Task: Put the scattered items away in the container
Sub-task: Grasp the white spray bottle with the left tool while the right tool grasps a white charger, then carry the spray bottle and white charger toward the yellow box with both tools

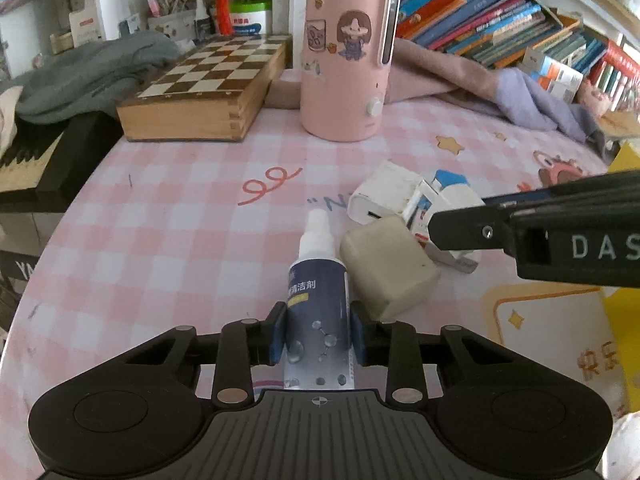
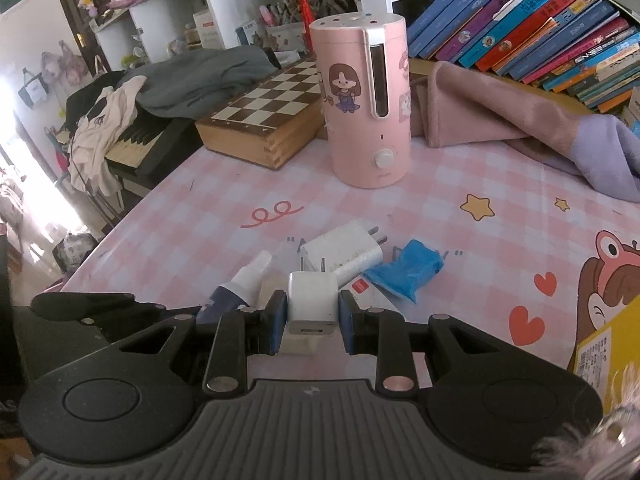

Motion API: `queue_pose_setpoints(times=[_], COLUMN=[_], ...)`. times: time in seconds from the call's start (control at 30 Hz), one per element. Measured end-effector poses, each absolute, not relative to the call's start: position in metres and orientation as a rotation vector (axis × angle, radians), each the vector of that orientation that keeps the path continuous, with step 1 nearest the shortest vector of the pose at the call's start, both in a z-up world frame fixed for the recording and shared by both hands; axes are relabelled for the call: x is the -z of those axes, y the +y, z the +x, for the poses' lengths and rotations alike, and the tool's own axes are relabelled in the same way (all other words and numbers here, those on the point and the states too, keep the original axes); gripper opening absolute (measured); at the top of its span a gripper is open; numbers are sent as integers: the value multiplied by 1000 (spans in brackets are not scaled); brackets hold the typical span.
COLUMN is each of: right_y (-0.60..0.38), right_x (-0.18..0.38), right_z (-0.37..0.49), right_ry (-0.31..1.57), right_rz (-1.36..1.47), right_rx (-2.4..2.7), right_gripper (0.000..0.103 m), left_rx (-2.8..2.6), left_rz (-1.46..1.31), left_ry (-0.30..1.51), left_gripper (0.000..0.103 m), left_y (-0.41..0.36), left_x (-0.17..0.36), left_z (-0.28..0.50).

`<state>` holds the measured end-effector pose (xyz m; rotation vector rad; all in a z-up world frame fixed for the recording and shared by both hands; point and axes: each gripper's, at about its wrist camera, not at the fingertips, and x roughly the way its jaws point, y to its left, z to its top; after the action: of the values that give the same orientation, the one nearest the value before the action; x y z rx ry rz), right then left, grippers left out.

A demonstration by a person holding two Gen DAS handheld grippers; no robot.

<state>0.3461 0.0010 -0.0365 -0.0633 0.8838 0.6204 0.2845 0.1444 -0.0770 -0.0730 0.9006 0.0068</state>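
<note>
Spray bottle [image 1: 318,300] lying on the pink checked tablecloth [image 1: 180,240], white nozzle pointing away, body pinched between the blue pads [image 1: 277,334] of the left gripper [image 1: 318,334]. Small white charger cube [image 2: 311,307] just beside it (beige-looking in the left wrist view), flanked by the pads of the right gripper [image 2: 312,322]; left pad touching, right pad close, full clamp hard to tell. Larger white charger [image 2: 346,254] behind the cube, prongs pointing away. Crumpled blue wrapper [image 2: 406,274] to its right, lying on a small white card. Yellow box [image 2: 600,356] at the right edge. Further back: pink humidifier [image 2: 364,100] upright, wooden chessboard box [image 2: 264,120] to its left, row of books [image 2: 540,20] behind.
</note>
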Motion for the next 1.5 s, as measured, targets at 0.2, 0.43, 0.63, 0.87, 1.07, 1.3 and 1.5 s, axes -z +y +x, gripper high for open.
queue_pose_setpoints(times=[0.2, 0.43, 0.63, 0.87, 1.07, 1.3, 1.5], right_y=[-5, -18, -34, -49, -55, -58, -58], right_x=[30, 20, 9, -6, -13, -16, -17], right_z=[339, 324, 307, 280, 253, 230, 203], right_ry=[869, 853, 836, 808, 786, 782, 784], right_rz=[-51, -39, -23, -20, -38, -16, -2], right_rx=[-604, -576, -550, -527, -522, -507, -505], right_gripper=[26, 26, 26, 26, 26, 26, 26], left_rx=[-7, 3, 24, 77, 100, 114, 126], left_rz=[-104, -154, -220, -282, -311, -309, -307], left_ry=[834, 795, 752, 717, 691, 681, 677], left_gripper=[31, 31, 31, 31, 31, 31, 31], left_y=[146, 151, 156, 156, 153, 152, 152], left_x=[54, 34, 18, 5, -3, -9, -12], left_z=[270, 249, 229, 204, 184, 161, 137])
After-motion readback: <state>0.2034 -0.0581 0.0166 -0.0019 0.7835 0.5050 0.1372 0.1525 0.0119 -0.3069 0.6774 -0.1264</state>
